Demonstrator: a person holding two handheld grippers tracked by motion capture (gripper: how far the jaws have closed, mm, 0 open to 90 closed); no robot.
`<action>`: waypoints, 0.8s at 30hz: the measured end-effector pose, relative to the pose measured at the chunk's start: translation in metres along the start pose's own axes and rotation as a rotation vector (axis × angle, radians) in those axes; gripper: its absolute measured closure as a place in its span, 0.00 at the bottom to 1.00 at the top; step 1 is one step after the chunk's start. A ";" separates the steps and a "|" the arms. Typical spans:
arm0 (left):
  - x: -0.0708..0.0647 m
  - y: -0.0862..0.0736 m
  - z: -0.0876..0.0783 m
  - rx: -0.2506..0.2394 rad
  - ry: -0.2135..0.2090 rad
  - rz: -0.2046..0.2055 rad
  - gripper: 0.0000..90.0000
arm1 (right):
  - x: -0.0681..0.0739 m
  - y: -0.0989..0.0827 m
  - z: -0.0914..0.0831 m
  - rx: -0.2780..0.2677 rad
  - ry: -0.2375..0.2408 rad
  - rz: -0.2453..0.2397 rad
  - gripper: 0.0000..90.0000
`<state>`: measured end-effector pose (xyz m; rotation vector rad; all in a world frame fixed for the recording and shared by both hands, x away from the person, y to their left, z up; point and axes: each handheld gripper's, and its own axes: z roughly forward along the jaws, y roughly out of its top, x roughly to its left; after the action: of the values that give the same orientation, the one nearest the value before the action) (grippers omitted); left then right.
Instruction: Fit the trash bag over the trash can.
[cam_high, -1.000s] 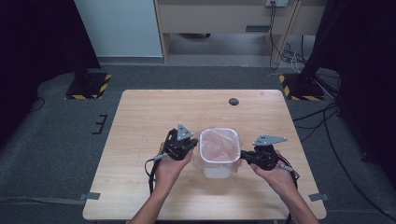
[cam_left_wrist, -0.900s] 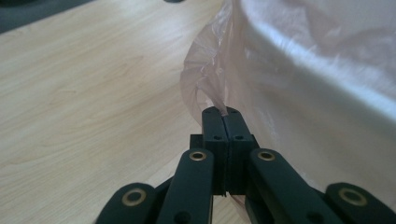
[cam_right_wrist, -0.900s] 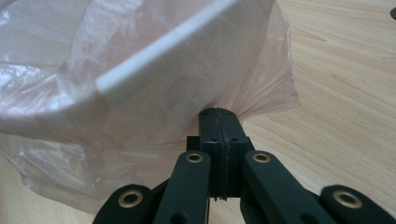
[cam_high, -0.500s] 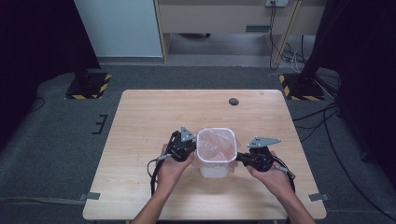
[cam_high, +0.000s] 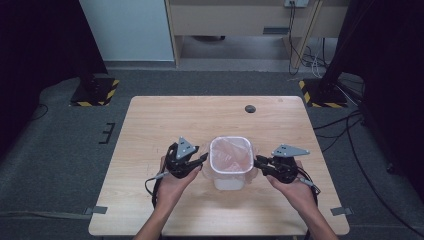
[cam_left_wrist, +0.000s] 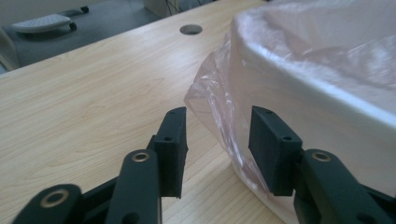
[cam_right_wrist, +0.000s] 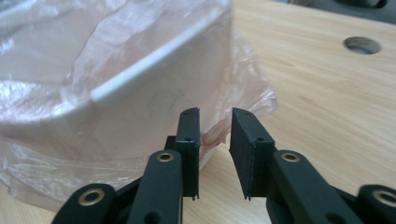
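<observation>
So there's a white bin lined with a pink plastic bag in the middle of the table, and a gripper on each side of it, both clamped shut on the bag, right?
Not quite. The bin, its bag and the flanking are right, but both grippers have just opened. The left gripper and right gripper views show gaps between the jaws, the film loose between them.

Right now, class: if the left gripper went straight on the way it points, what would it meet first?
The left gripper, whose jaws have just been opening, would most likely first meet the loose pink bag hanging over the white bin, with the bin's wall just behind. Depth is hard to judge.
</observation>
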<state>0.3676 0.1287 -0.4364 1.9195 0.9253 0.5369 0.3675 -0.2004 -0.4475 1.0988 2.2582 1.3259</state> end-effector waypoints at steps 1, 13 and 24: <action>0.000 0.000 -0.006 -0.014 -0.009 -0.002 0.62 | -0.001 0.000 -0.003 -0.008 -0.006 0.011 0.80; -0.016 -0.010 -0.036 -0.049 -0.093 0.030 0.46 | -0.003 0.014 -0.026 -0.105 -0.021 0.030 0.71; -0.026 -0.022 -0.025 0.006 -0.162 0.085 0.31 | -0.004 0.017 -0.029 -0.133 -0.004 0.062 0.64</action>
<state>0.3254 0.1286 -0.4429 1.9820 0.7454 0.4211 0.3611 -0.2162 -0.4181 1.1321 2.1148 1.4726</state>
